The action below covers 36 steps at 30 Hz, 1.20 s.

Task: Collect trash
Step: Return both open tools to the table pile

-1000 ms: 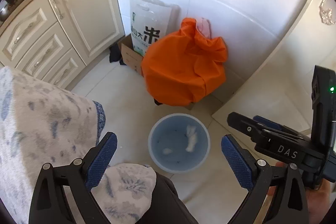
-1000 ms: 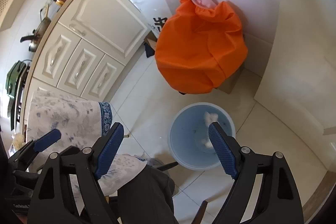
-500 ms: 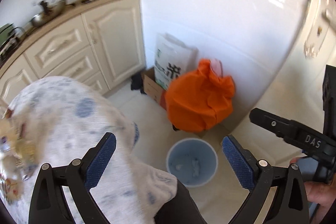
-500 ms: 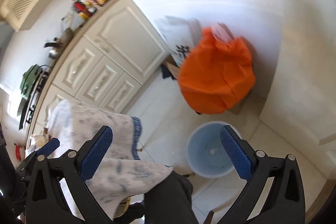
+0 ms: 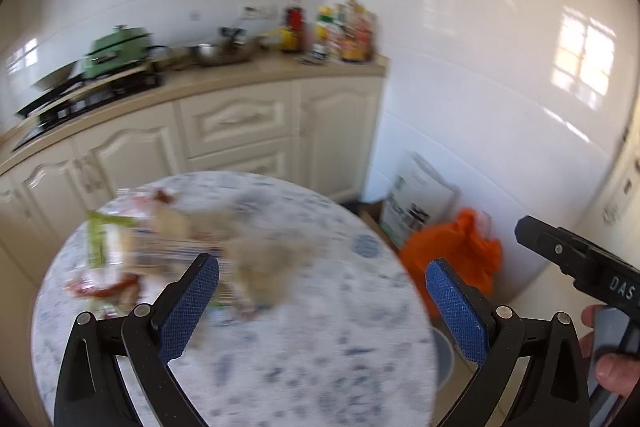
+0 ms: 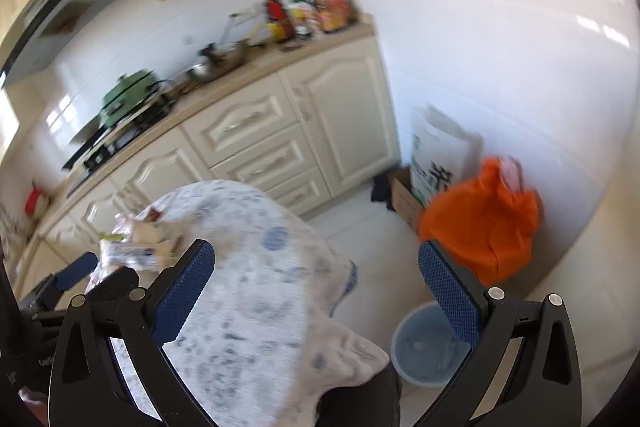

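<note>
A blurred heap of trash (image 5: 160, 259), wrappers and crumpled paper, lies on the left part of a round table with a blue-flecked white cloth (image 5: 320, 347). It also shows in the right wrist view (image 6: 136, 243). My left gripper (image 5: 322, 303) is open and empty above the table, just right of the heap. My right gripper (image 6: 316, 291) is open and empty, over the table's right edge. A pale blue bin (image 6: 428, 347) with a few scraps inside stands on the floor to the right of the table; the left wrist view shows only its rim (image 5: 444, 355).
An orange bag (image 6: 484, 223) rests against the white tiled wall, with a rice sack (image 6: 436, 155) and a cardboard box (image 6: 404, 195) beside it. Cream cabinets (image 6: 280, 143) with a worktop, stove, pans and bottles stand behind the table. The right gripper's body (image 5: 580, 267) shows at the right.
Both grippers have swung up from looking down at the blue bin to looking across the table. The trash heap has come into view. Both grippers stay open.
</note>
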{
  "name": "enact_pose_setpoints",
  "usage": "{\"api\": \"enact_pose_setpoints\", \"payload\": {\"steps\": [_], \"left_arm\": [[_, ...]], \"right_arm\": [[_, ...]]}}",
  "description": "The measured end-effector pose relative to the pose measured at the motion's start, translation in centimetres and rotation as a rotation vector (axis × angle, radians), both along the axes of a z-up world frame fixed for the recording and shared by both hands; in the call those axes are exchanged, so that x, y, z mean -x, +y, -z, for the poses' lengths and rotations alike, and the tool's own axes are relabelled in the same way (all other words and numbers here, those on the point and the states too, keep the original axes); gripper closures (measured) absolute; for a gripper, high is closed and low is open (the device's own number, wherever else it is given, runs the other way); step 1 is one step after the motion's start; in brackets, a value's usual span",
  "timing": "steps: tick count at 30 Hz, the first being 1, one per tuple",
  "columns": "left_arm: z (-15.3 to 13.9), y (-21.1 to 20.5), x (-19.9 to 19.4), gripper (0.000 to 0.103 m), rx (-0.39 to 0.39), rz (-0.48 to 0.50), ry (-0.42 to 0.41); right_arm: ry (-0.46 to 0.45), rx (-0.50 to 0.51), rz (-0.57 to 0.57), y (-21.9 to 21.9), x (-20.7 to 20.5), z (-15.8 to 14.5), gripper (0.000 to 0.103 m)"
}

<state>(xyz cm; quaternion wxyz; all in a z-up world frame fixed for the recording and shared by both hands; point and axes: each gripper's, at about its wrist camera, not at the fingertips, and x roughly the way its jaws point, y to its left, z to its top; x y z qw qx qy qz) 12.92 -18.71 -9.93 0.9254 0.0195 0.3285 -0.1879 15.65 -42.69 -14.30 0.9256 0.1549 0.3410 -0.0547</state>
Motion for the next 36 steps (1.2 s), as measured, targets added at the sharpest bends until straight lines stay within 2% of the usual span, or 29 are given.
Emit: {"api": "enact_pose_setpoints", "payload": {"steps": [7, 16, 22, 28, 36], "left_arm": [[-2.4, 6.8, 1.9, 0.001, 0.03, -0.14, -0.063], [-2.4, 13.6, 4.8, 0.001, 0.031, -0.296, -0.066], [-2.0, 16.6, 6.2, 0.001, 0.027, -0.364, -0.031], [-0.5, 18.8, 5.1, 0.001, 0.021, -0.395, 0.035], [4.6, 19.4, -0.7, 0.001, -0.027, -0.387, 0.17]], "right_arm": [[-0.047, 0.075, -0.149, 7.7, -1.5, -1.8, 0.0], [-0.077, 0.158, -0.306, 15.3, -2.3, -2.5, 0.0], [-0.058, 0.169, -0.395, 18.5, -3.0, -1.5, 0.0], [-0.015, 0.196, -0.492, 21.5, -5.1, 0.4, 0.0], [0.094, 0.226, -0.561, 23.3, -8.9, 4.8, 0.0]]}}
